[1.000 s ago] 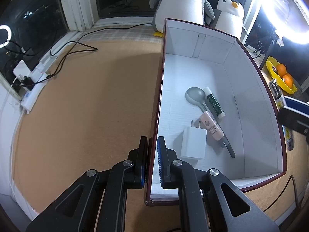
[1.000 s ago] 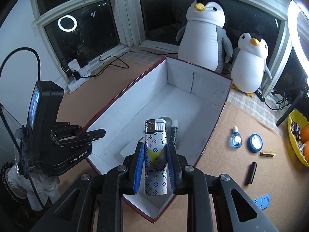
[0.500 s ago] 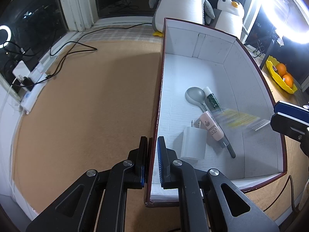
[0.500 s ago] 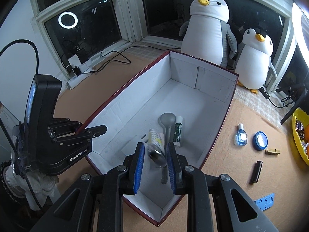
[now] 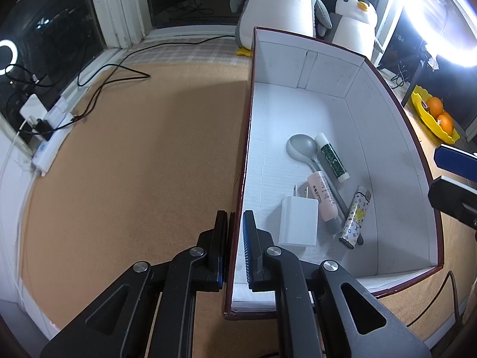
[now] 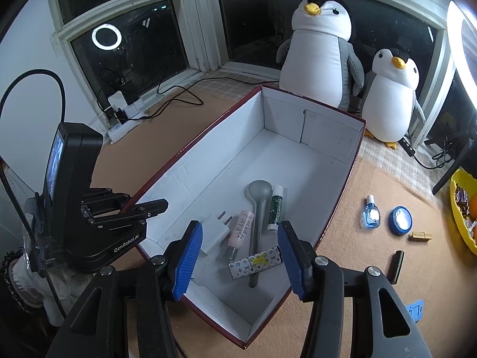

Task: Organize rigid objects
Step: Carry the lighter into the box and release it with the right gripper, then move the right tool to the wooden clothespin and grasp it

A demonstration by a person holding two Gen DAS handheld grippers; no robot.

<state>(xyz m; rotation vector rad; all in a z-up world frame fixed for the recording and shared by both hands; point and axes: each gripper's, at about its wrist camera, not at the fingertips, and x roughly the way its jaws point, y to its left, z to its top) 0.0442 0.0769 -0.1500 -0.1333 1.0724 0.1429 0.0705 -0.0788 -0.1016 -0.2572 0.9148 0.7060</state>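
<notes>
A white box with a dark red rim [image 5: 247, 137] [image 6: 342, 197] holds a patterned lighter [image 5: 354, 217] [image 6: 256, 264], a white charger plug [image 5: 298, 223] [image 6: 213, 231], a pink tube [image 5: 323, 198] [image 6: 241, 228], a grey spoon [image 5: 302, 149] [image 6: 258, 192] and a green-labelled tube [image 5: 331, 158] [image 6: 275, 207]. My left gripper [image 5: 235, 244] is shut on the box's left wall near its front corner. My right gripper [image 6: 240, 261] is open and empty above the box's near end, over the lighter.
On the cork mat right of the box lie a small blue bottle [image 6: 370, 213], a blue round tin [image 6: 401, 220], a wooden clip [image 6: 421, 235] and a black stick [image 6: 396, 267]. A yellow fruit tray [image 6: 462, 208] stands far right. Two plush penguins [image 6: 320, 50] sit behind. Cables and a power strip [image 5: 44, 146] lie left.
My right gripper opened and let go of the patterned lighter, which fell into the box and now lies beside the spoon handle. The left gripper stayed on the box wall.
</notes>
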